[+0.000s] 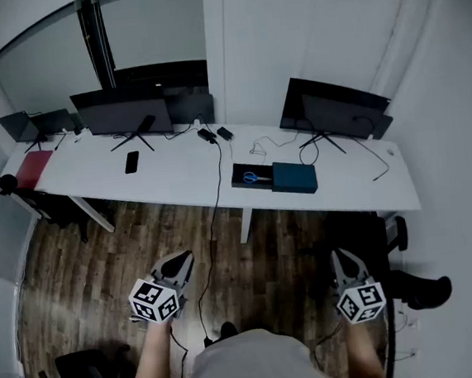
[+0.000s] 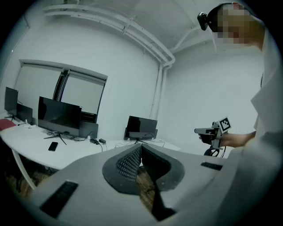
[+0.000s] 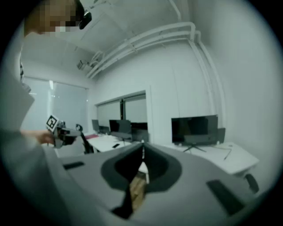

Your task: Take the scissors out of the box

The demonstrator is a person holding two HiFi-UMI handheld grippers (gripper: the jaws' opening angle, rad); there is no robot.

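Observation:
Blue-handled scissors [image 1: 255, 176] lie in an open dark box [image 1: 251, 177] on the long white desk [image 1: 176, 173]; the box's teal lid [image 1: 294, 177] lies just right of it. Both grippers hang low over the wooden floor, well short of the desk. My left gripper [image 1: 177, 268] is shut, its jaws meeting at the tips with nothing between them [image 2: 140, 148]. My right gripper [image 1: 344, 263] is likewise shut and empty [image 3: 142, 146]. Each gripper shows small in the other's view: the right gripper [image 2: 212, 132] and the left gripper [image 3: 62, 131].
Monitors stand on the desk: a wide one [image 1: 121, 116] at the left, another [image 1: 328, 109] at the right. A black phone [image 1: 131, 162], a red folder [image 1: 35, 168], adapters [image 1: 214, 134] and cables lie there. Office chairs [image 1: 411, 283] stand on the floor.

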